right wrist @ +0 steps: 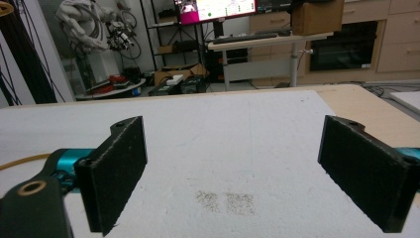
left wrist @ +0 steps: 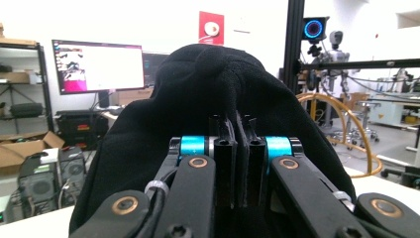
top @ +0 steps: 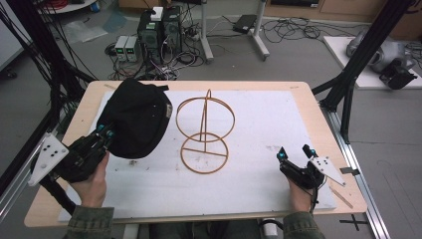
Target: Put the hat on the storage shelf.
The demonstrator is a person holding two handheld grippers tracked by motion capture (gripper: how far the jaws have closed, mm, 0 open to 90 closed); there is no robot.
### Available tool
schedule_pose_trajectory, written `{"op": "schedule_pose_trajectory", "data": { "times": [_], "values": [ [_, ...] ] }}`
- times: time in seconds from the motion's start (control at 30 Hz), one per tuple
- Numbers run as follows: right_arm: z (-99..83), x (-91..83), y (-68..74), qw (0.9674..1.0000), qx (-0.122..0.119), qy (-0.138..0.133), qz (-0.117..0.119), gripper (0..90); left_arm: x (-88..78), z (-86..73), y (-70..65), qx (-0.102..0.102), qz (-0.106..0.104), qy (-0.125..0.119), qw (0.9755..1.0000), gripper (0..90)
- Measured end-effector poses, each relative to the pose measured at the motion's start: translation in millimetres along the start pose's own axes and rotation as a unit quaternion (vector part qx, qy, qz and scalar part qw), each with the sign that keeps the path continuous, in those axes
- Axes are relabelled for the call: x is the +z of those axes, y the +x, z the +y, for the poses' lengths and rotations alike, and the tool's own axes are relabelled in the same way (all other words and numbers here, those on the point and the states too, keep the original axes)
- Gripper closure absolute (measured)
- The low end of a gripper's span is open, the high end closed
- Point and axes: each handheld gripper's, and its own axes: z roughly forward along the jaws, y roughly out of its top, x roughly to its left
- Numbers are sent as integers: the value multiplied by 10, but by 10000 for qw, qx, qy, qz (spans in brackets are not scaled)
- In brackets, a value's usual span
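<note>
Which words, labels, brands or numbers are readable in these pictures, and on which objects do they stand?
No text can be read.
Left monitor: window contents too blurred to read.
Red sign on the wall: a white round mark, no legible letters.
Far monitor: too small to read.
Black hat, wire stand, left gripper and right gripper: no label to be seen.

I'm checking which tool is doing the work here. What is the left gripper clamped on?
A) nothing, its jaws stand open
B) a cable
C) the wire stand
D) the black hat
D: in the left gripper view the left gripper has its jaws pressed together on a fold of the black hat, while the wire stand stands apart on the table.
</note>
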Motion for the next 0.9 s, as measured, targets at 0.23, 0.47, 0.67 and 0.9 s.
{"op": "schedule_pose_trajectory", "data": {
  "times": [0.23, 0.47, 0.67, 0.9],
  "values": [
    [-4, 0, -4, 10000, 1, 56, 20, 108, 212, 59, -124, 114, -190, -73, 9997, 872],
    [-8, 9, -11, 10000, 18, 55, 50, 108, 362, 80, -186, 23, -315, -171, 9994, 872],
    [-8, 14, -6, 10000, 22, 28, 67, 108, 464, 122, -231, -24, -416, -260, 9988, 872],
    [-11, 15, 0, 9999, 29, 47, 97, 108, 621, 160, -321, -91, -549, -376, 9977, 872]
  ]
}}
